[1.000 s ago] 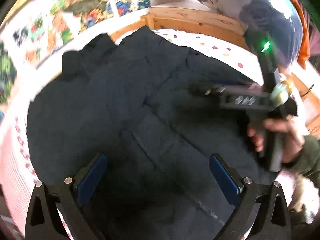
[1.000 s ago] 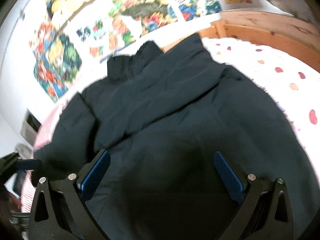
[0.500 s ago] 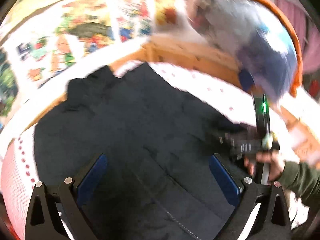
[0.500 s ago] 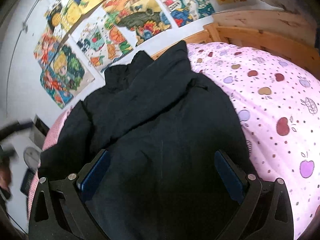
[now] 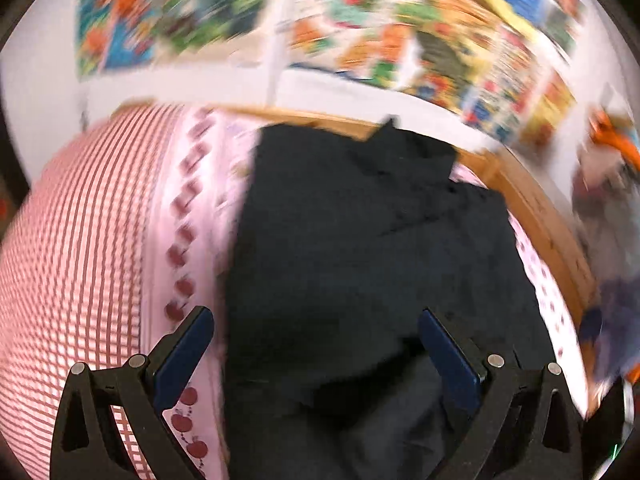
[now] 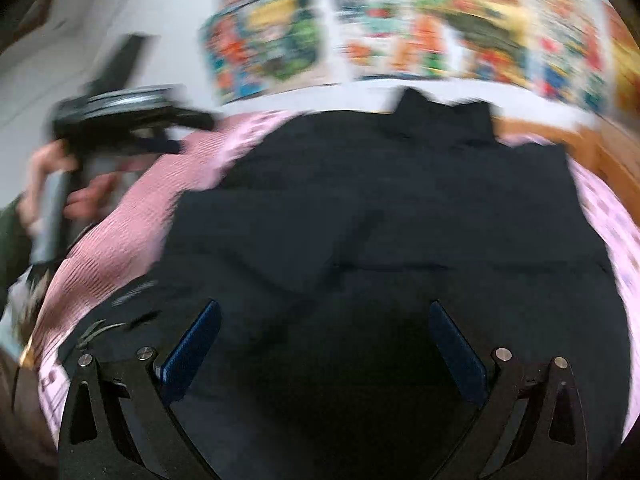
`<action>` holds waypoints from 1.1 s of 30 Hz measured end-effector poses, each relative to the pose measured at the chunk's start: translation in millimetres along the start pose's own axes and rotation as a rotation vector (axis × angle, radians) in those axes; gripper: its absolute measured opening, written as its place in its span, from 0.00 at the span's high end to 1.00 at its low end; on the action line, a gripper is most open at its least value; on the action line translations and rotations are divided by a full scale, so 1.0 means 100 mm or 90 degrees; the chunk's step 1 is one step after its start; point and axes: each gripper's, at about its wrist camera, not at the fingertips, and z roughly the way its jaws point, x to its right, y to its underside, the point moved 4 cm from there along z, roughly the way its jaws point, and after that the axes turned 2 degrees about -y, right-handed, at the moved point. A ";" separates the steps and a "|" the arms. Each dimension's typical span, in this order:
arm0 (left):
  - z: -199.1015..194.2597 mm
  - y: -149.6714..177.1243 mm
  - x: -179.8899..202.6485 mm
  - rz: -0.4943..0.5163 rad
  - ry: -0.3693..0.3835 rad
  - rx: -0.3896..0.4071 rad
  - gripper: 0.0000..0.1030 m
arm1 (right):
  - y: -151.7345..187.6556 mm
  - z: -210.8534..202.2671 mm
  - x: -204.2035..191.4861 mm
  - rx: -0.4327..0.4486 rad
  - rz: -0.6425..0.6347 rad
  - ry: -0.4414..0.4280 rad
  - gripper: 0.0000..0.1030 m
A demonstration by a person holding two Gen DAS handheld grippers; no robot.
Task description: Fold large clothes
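Observation:
A large dark navy jacket [image 5: 360,248] lies spread on the pink bed, collar toward the wall; in the right wrist view the jacket [image 6: 380,220] fills the middle. My left gripper [image 5: 316,320] hangs open above the jacket's left side, its blue pads wide apart with nothing between them. My right gripper [image 6: 324,312] is open above the jacket's near part, also holding nothing. The left gripper [image 6: 132,116] appears blurred at the left of the right wrist view, held by a hand [image 6: 84,196]. Both views are motion-blurred.
A pink bedspread with red stripes [image 5: 80,240] and an apple pattern covers the bed. A wooden bed frame [image 5: 540,220] runs along the wall and right side. Colourful comic posters [image 5: 360,28] cover the wall. Bundled orange and grey items [image 5: 608,200] sit at far right.
Both grippers have swung left and drawn back from the jacket, staying open. The left view now shows the striped bedspread at the jacket's left edge. The left gripper now shows in the right view.

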 end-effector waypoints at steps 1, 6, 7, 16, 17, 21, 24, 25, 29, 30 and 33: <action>0.08 0.01 -0.15 -0.023 -0.001 -0.004 0.00 | -0.04 0.06 -0.16 -0.007 -0.022 -0.016 0.02; 0.28 0.02 -0.45 -0.050 -0.003 -0.004 0.00 | -0.15 0.37 -0.73 -0.036 -0.113 -0.024 0.02; 0.30 0.02 -0.47 -0.050 -0.001 -0.003 0.00 | -0.15 0.44 -0.79 -0.045 -0.127 -0.014 0.02; 0.47 0.07 -0.41 -0.012 0.015 0.001 0.00 | -0.22 0.58 -0.61 -0.052 -0.053 0.089 0.11; 0.46 0.08 -0.41 -0.009 0.013 0.007 0.00 | -0.21 0.52 -0.57 -0.040 -0.035 0.080 0.17; 0.44 0.10 -0.39 0.012 0.004 0.022 0.00 | -0.18 0.26 -0.51 0.001 -0.028 0.085 0.56; 0.43 0.12 -0.35 0.029 -0.011 0.031 0.00 | -0.13 0.04 -0.45 0.020 -0.030 0.098 0.82; 0.44 0.12 -0.33 0.034 -0.016 0.033 0.00 | -0.11 -0.03 -0.42 0.025 -0.027 0.104 0.86; 0.46 0.13 -0.30 0.040 -0.024 0.034 0.00 | -0.07 -0.30 -0.15 0.045 0.005 0.128 0.87; 0.47 0.13 -0.29 0.042 -0.025 0.033 0.00 | -0.08 -0.31 -0.07 0.047 0.014 0.131 0.87; 0.51 0.15 -0.26 0.047 -0.035 0.029 0.00 | -0.03 -0.39 0.23 0.054 0.064 0.139 0.87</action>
